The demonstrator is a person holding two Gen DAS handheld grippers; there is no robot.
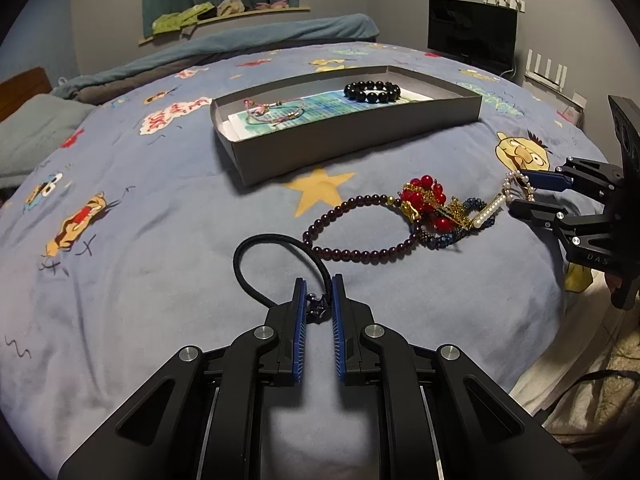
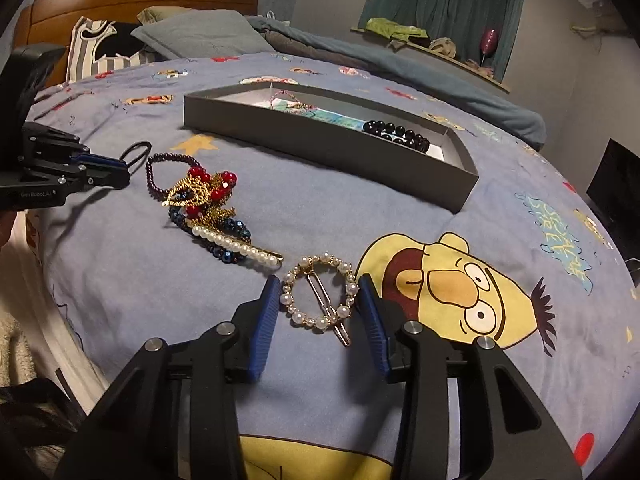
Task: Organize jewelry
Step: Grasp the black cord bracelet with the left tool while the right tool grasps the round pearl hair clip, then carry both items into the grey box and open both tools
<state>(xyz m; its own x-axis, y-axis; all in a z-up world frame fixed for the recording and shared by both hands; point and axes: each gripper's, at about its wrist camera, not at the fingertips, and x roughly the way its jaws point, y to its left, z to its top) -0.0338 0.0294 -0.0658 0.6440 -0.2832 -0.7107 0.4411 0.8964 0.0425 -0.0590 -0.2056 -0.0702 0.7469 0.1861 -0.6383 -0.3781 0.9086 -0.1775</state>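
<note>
My left gripper (image 1: 319, 294) is shut on the black hair tie (image 1: 256, 268), gripping it at its metal charm; the loop lies on the bedspread. My right gripper (image 2: 319, 292) is open, its pads either side of a round pearl hair clip (image 2: 320, 294) that lies on the bed. A pile of jewelry (image 2: 208, 200) lies between them: a dark bead bracelet (image 1: 360, 224), red beads with gold chain, a blue bead bracelet and a pearl bar clip (image 2: 236, 246). The grey box (image 1: 352, 136) holds a black bead bracelet (image 1: 372, 91) and a pink cord bracelet (image 1: 268, 114).
The blue cartoon bedspread (image 1: 140, 220) covers the bed. Pillows (image 2: 200, 38) and a headboard are at one end. A folded blanket (image 1: 240, 46) lies behind the box. The bed edge (image 1: 560, 344) drops off to the right of the left gripper.
</note>
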